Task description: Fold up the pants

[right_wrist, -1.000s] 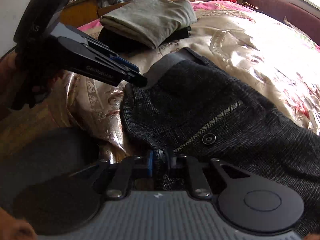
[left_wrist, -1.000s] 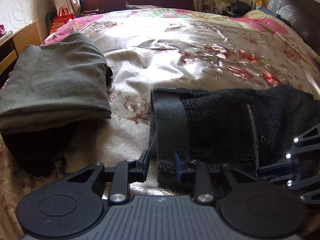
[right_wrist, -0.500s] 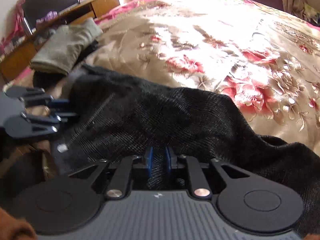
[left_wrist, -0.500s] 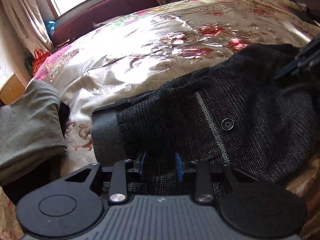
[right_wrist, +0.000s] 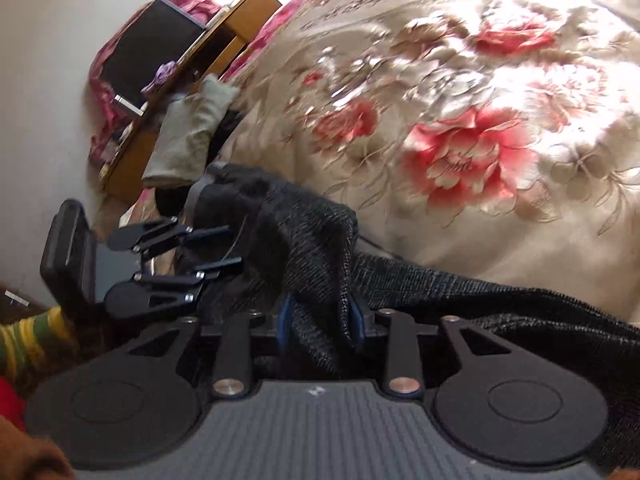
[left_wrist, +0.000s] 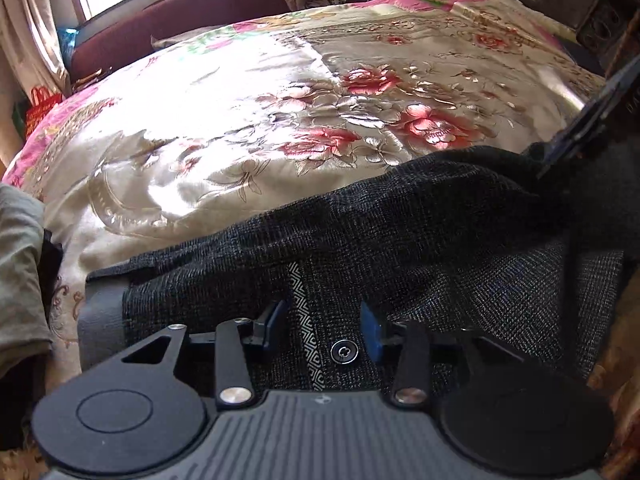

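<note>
Dark grey checked pants [left_wrist: 440, 232] lie along the near edge of a floral bedspread [left_wrist: 240, 120], waistband to the left. My left gripper [left_wrist: 324, 324] sits low over the seat. Its jaws are opening, with the button [left_wrist: 344, 352] and patterned trim lying flat between the blue pads. My right gripper [right_wrist: 320, 316] is further along a leg of the pants [right_wrist: 440, 292]. Its jaws are opening too, and a raised fold of cloth stands loose between them. The right wrist view shows the left gripper [right_wrist: 234, 246] at left; the left wrist view shows the right gripper [left_wrist: 552, 160] at the right edge.
A folded grey-green garment [right_wrist: 188, 136] lies on a dark one at the bed's corner, left of the waistband. A wooden cabinet [right_wrist: 240, 20] stands beyond it. A dark red board [left_wrist: 180, 24] runs under the window. A striped sleeve [right_wrist: 24, 340] shows at lower left.
Both grippers have moved along the pants, the left from the waistband edge to the button, the right out along the leg. Both pairs of pads have spread apart from a tight pinch.
</note>
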A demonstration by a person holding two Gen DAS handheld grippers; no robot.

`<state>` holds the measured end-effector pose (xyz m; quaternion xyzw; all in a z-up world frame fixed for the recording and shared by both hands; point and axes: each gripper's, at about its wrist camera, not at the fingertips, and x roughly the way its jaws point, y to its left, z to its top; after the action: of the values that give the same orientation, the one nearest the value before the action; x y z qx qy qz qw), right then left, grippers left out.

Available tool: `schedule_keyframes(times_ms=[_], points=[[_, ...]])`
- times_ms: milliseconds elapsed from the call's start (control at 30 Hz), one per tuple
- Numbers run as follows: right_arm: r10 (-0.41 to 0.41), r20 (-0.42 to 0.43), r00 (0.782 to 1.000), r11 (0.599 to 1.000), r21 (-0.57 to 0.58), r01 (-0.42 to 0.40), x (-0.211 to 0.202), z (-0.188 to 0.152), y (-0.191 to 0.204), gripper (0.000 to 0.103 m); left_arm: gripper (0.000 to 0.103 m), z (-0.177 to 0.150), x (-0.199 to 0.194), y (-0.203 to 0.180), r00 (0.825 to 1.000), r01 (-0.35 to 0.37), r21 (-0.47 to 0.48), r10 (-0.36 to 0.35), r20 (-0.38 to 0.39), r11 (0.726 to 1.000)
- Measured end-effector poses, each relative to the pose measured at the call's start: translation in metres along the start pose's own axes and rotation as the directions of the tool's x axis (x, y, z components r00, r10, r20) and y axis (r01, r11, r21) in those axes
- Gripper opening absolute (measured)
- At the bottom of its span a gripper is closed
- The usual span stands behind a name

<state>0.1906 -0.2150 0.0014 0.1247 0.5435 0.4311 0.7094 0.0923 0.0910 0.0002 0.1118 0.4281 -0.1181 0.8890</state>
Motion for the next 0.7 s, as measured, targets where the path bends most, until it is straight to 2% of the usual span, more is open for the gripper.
schedule_keyframes(times_ms=[33,100,233,300,367,400,467,600,667,700], points=[[0.039,-0.042,0.998,0.999,0.022,-0.038,0.004,0.001,-0.004,0.034,0.060,0.000,0.000,0.001,1.000,-0.001,-0.010,0.001,-0.008,1.000],[0.130,-0.073,0.989,0.990,0.068,-0.125,0.010,0.002,-0.010,0.037,0.061,0.002,0.003,0.002,1.000,-0.003,-0.015,0.003,-0.021,1.000],[0.174,-0.114,0.978,0.984,0.055,-0.168,0.036,0.014,-0.015,0.042,0.061,0.002,0.007,-0.001,0.999,-0.018,-0.004,0.018,-0.035,1.000],[0.241,-0.139,0.961,0.969,0.081,-0.231,0.056,0.018,-0.013,0.044,0.061,0.001,0.006,-0.002,0.999,-0.021,-0.001,0.021,-0.033,1.000],[0.319,-0.180,0.931,0.946,0.121,-0.301,0.075,0.018,-0.006,0.051,0.062,0.001,0.005,-0.001,0.999,-0.023,0.003,0.023,-0.030,1.000],[0.320,-0.173,0.931,0.946,0.116,-0.303,0.078,0.018,-0.002,0.054,0.062,0.001,0.005,-0.001,0.999,-0.023,0.001,0.023,-0.028,1.000],[0.293,-0.112,0.950,0.953,0.117,-0.280,0.078,0.017,-0.001,0.050,0.062,0.000,0.006,0.000,1.000,-0.022,-0.005,0.021,-0.022,1.000],[0.248,0.060,0.967,0.951,0.175,-0.254,0.063,0.039,-0.027,0.038,0.062,-0.004,0.005,-0.001,1.000,-0.021,-0.004,0.021,-0.007,1.000],[0.215,0.146,0.966,0.947,0.209,-0.242,0.049,0.057,-0.047,0.038,0.062,-0.006,0.005,-0.002,1.000,-0.026,-0.017,0.026,0.000,1.000],[0.149,0.223,0.963,0.951,0.235,-0.202,0.038,0.063,-0.056,0.042,0.062,-0.007,0.005,-0.002,1.000,-0.029,-0.023,0.029,0.002,0.999]])
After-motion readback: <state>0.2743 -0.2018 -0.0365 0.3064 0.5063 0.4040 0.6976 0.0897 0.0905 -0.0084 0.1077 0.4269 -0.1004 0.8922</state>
